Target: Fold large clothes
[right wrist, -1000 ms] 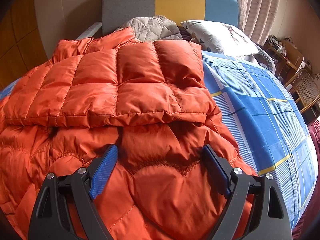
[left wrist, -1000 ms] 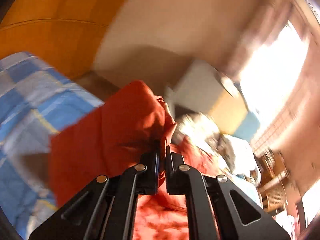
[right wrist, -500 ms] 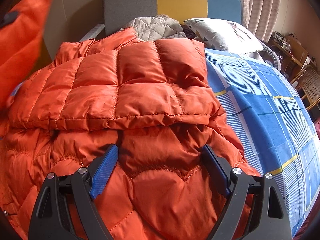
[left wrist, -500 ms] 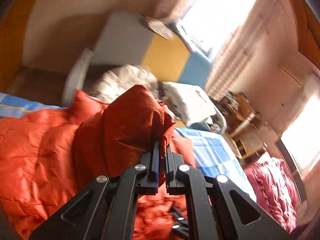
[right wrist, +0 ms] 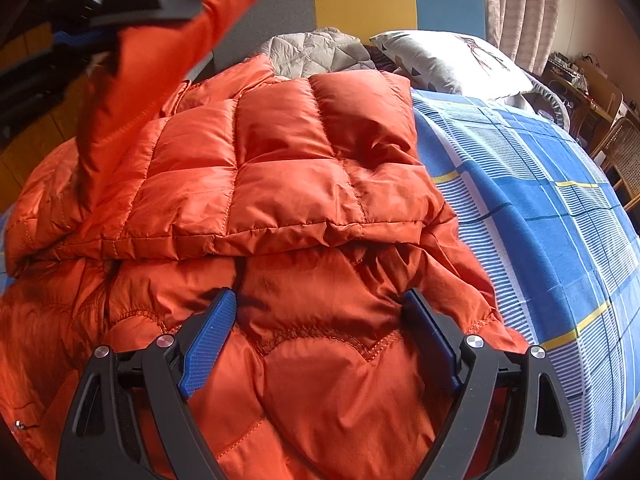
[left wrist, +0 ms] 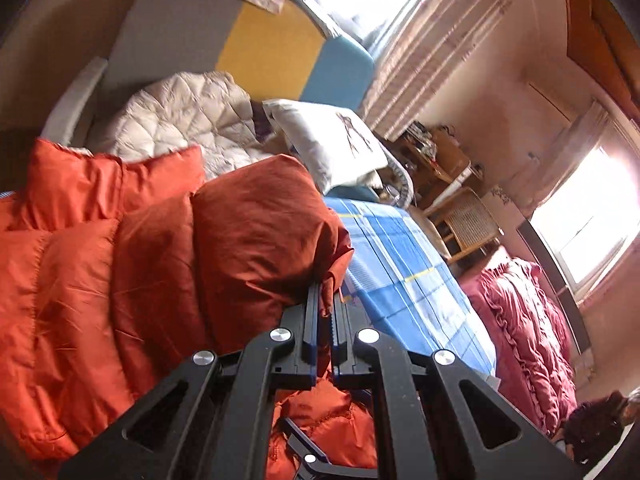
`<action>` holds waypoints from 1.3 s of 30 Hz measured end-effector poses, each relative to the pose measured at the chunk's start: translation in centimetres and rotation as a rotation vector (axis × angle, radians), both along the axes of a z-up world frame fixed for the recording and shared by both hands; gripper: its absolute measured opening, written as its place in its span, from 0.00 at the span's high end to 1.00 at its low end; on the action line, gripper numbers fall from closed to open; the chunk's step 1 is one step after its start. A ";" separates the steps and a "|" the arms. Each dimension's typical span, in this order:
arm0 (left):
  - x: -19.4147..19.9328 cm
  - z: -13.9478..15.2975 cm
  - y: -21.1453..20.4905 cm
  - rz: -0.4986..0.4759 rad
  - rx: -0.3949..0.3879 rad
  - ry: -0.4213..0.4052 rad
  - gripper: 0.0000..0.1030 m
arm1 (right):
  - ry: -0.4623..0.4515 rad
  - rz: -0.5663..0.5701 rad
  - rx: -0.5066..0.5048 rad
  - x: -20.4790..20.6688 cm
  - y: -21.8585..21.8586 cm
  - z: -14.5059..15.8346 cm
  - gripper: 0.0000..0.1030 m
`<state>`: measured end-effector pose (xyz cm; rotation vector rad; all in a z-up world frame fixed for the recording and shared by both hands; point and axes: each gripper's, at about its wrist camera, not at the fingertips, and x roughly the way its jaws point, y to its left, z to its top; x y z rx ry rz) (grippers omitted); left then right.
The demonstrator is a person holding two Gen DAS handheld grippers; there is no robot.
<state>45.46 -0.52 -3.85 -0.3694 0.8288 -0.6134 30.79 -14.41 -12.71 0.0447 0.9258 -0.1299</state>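
An orange quilted down jacket (right wrist: 288, 184) lies on the bed, one part folded across its upper half. My left gripper (left wrist: 329, 292) is shut on a puffy end of the jacket (left wrist: 260, 232) and holds it lifted; in the right wrist view it shows at the top left (right wrist: 120, 0) with the orange fabric hanging from it. My right gripper (right wrist: 320, 308) is open, its fingers resting on the jacket's lower part with fabric between them.
The bed has a blue plaid sheet (right wrist: 540, 208). A beige quilted garment (left wrist: 188, 120) and a white pillow (left wrist: 328, 140) lie by the grey, yellow and blue headboard (left wrist: 256, 48). A wicker chair (left wrist: 468, 224) and a red quilt (left wrist: 524, 320) are on the right.
My left gripper has swung the held end of the jacket up and rightward over the jacket, entering the right wrist view at top left. The right gripper has stayed in place, open.
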 end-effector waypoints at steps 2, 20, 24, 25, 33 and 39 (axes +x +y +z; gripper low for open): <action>0.1 -0.8 -0.5 -0.022 -0.004 0.020 0.96 | 0.000 0.000 0.001 0.0 0.0 -0.1 0.17; -2.4 -0.1 3.9 0.099 -0.025 0.017 0.39 | 0.012 0.004 -0.042 -0.1 0.5 1.0 0.24; -3.5 0.1 6.7 0.177 0.020 0.008 0.39 | -0.005 -0.016 -0.049 -0.1 0.6 2.3 0.24; -3.8 0.2 7.3 0.199 0.035 0.002 0.39 | -0.011 -0.019 -0.051 -0.1 0.6 2.6 0.24; -6.3 0.3 11.4 0.308 0.093 -0.021 0.39 | -0.047 -0.012 -0.069 0.2 1.7 4.6 0.28; -8.4 -0.6 14.1 0.380 0.129 -0.034 0.39 | -0.073 -0.015 -0.052 0.8 2.2 5.7 0.28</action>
